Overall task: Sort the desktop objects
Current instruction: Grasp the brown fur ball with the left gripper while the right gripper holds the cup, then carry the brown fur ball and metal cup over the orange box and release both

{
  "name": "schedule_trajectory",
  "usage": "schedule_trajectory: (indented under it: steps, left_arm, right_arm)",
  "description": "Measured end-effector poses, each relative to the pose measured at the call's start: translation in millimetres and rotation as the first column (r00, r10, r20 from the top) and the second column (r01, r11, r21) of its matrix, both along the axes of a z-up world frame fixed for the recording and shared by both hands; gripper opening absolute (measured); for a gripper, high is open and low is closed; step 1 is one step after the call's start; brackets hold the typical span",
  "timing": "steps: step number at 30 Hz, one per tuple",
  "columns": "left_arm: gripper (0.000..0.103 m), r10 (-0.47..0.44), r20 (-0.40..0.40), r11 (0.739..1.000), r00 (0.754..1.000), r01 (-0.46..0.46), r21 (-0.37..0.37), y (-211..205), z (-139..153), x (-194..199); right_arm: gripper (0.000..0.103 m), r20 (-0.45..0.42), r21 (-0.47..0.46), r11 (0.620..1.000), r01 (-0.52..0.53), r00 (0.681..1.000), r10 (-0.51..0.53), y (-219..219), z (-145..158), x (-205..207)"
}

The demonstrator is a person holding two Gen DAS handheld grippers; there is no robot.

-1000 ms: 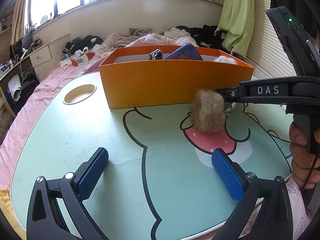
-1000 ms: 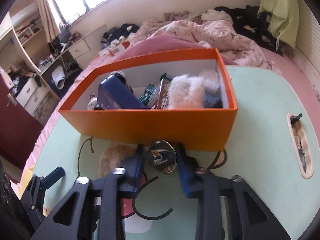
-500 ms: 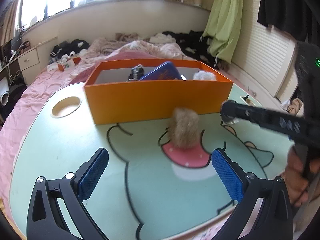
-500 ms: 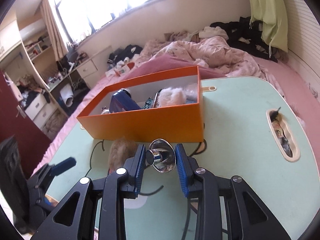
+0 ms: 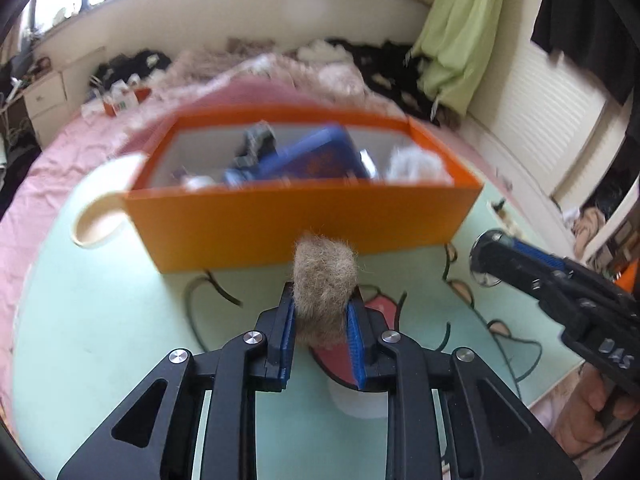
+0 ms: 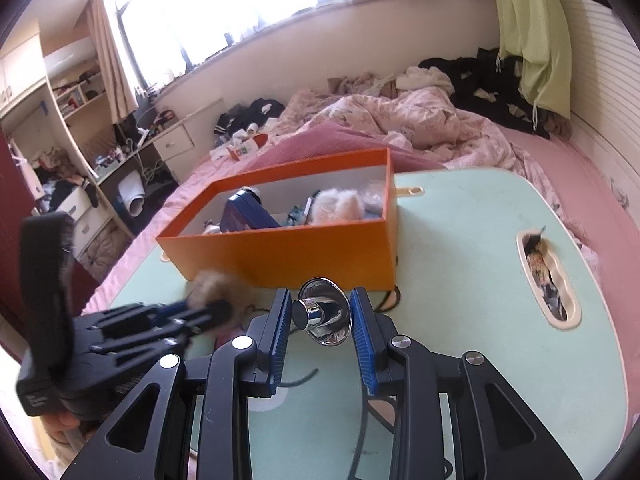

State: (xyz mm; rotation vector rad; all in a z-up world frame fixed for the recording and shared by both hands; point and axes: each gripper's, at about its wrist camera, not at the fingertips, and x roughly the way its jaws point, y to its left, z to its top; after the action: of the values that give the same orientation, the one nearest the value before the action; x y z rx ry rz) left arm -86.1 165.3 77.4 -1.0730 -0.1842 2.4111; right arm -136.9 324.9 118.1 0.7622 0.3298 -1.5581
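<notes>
green table (image 6: 480, 240) | left claw (image 5: 320, 312) clamps fur ball (image 5: 324, 280) | right claw (image 6: 320, 320) clamps chrome knob (image 6: 320, 316), clearest in right view

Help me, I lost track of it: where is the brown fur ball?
In the left wrist view the brown fur ball sits centre, pinched in the left hand-held gripper, just in front of the orange box on the table.

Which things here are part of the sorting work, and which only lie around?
Part of the job:
- brown fur ball, held in the left tool
- shiny metal knob, held in the right tool
- orange box, already holding sorted items

Lying about:
- pink quilt
- black clothes
- green curtain
</notes>
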Motion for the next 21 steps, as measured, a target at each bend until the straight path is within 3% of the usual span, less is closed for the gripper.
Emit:
schedule_trajectory:
  steps: [6, 12, 15, 16, 19, 21]
  left_arm:
    - [0.024, 0.052, -0.100, 0.996, 0.994, -0.044, 0.084, -20, 45, -9]
    - [0.025, 0.091, -0.052, 0.994, 0.995, -0.088, 0.062, -12, 43, -66]
    - [0.048, 0.097, -0.016, 0.995, 0.995, -0.097, 0.031, -5, 29, -84]
    - [0.063, 0.106, -0.012, 0.994, 0.994, -0.105, 0.024, -4, 25, -86]
    - [0.066, 0.118, -0.013, 0.993, 0.993, -0.118, 0.013, -3, 16, -89]
    - [0.066, 0.107, -0.010, 0.993, 0.994, -0.107, 0.049, -8, 18, -84]
  right_arm:
    - [0.030, -0.058, -0.066, 0.998, -0.020, 0.998, 0.016, -18, 29, 8]
    - [0.030, -0.063, -0.061, 0.998, -0.009, 0.998, 0.005, -65, 36, 2]
    - [0.031, -0.046, -0.019, 1.000, -0.003, 0.999, 0.002, -85, 22, -5]
    - [0.035, -0.036, -0.004, 1.000, -0.002, 0.999, 0.002, -90, 17, -8]
    - [0.049, -0.017, 0.016, 1.000, 0.010, 1.000, -0.010, -93, 8, -14]
    - [0.054, 0.000, -0.003, 1.000, 0.012, 1.000, -0.012, -86, 9, -17]
